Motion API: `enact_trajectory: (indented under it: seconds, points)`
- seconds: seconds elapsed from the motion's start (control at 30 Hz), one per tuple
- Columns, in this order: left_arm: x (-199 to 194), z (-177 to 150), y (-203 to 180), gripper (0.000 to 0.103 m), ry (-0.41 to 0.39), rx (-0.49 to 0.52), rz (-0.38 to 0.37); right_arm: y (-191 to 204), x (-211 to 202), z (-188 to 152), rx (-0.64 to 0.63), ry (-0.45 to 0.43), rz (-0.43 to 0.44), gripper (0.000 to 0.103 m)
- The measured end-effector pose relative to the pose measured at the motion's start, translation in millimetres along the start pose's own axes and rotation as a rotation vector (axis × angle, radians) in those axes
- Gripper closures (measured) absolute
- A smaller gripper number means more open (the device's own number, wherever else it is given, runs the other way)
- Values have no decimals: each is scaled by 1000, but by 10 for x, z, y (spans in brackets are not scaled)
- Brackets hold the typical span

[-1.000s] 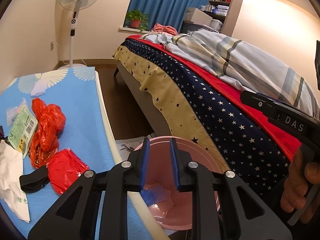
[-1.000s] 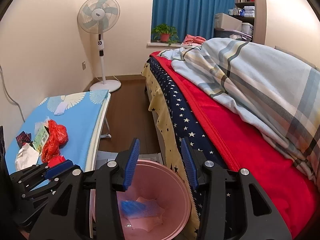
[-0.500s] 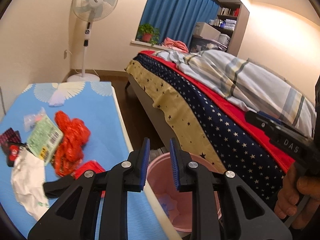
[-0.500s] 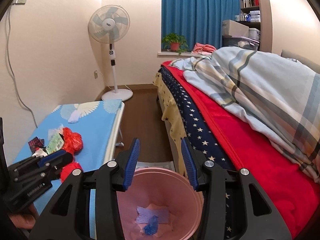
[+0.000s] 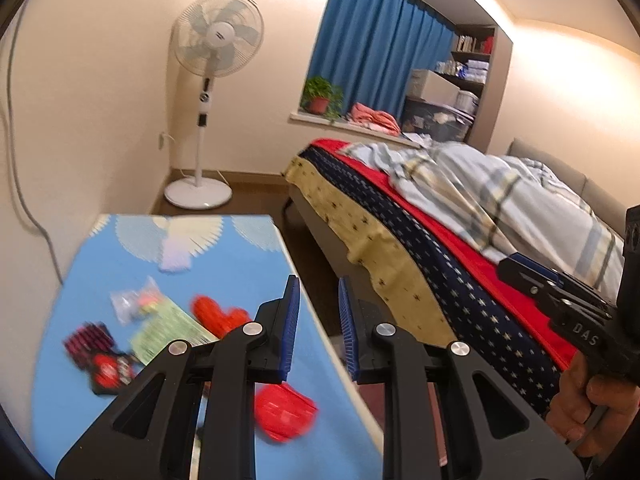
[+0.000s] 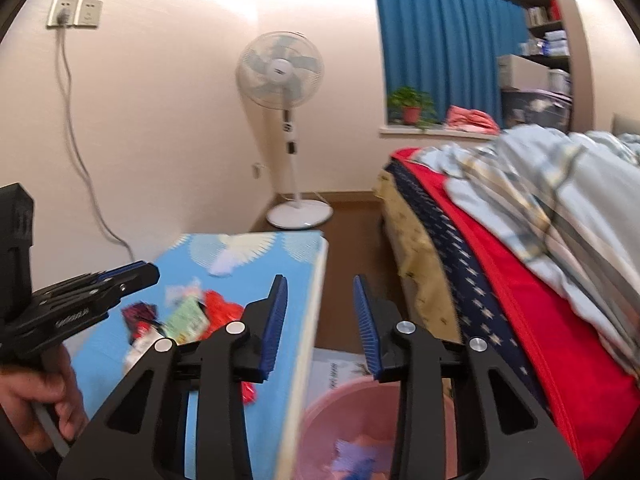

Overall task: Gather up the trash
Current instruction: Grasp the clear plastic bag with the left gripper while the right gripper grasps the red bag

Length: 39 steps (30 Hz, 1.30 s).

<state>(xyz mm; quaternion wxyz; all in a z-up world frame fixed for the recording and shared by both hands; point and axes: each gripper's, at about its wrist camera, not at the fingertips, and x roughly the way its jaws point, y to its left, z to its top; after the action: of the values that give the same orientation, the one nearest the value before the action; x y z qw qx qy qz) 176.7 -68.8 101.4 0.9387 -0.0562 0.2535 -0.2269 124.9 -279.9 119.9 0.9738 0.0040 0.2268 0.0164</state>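
Trash is lying on the blue table (image 5: pixel 248 256): this table is the landmark for all places here.

In the left wrist view, the left gripper (image 5: pixel 319 328) is hovering over the table's right edge, and its jaws are standing a little apart with nothing between them. The trash is sitting to the left of and below the fingertips. A red crumpled wrapper (image 5: pixel 285 410) is lying nearest, close to the table's right edge and partly hidden under the left finger. A second red bag (image 5: pixel 218 316) is lying farther in, with a green packet (image 5: pixel 168 328) just beside it; the packet's long axis is running diagonally across the table. A dark red-and-black wrapper (image 5: pixel 98 354) is resting toward the table's left side, but it is blurred. The right gripper (image 5: pixel 524 276) is showing to the right of the table, over the bed (image 5: pixel 460 264).

In the right wrist view, the right gripper (image 6: pixel 321 322) is pointing at the gap between the table and the bed. Its jaws are closing and are holding nothing. The pink bin (image 6: pixel 360 412) is standing on the floor just beside the table's right edge, with some scraps already inside.

In my judgement the left hand is nearer to the remaining trash, so the next pick is asking for a move to the left and downward.
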Motion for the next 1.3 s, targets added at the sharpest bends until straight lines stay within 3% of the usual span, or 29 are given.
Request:
enact_trajectory:
  seconds: [0.17,0.33,0.47,0.67,0.93,1.1,1.2,1.27,1.3]
  points:
    - [-65,320,473,83,-47,43,77,283,276,308,-19,-16,96,74]
    - [21,438,1057,83,-53,45,139,560,769,356,-52,11,189,74]
    - [203,337,1487,84,-22,-9,150,654,1247,198,-31,93,244,74]
    - [607,98,2038,84,62,-67,158,758,1870,-108,13,216,257,73]
    - [1081,-212,2461,84,171,-130,196,921,2268,-362,-4,310,268,70]
    - [1335,-312,2599,84,239,-177,221,883,2498,-467,32,371,241,51]
    - [1463,-370,2664,81,286,-206,246,872,2672,-578,50,438,237,45]
    - [1535,-398,2697,63,312,-226,245,867,2746,-642,60,472,237,44]
    - [1584,-415,2711,58,333,-239,254,867,2782,-681,68,492,237,44]
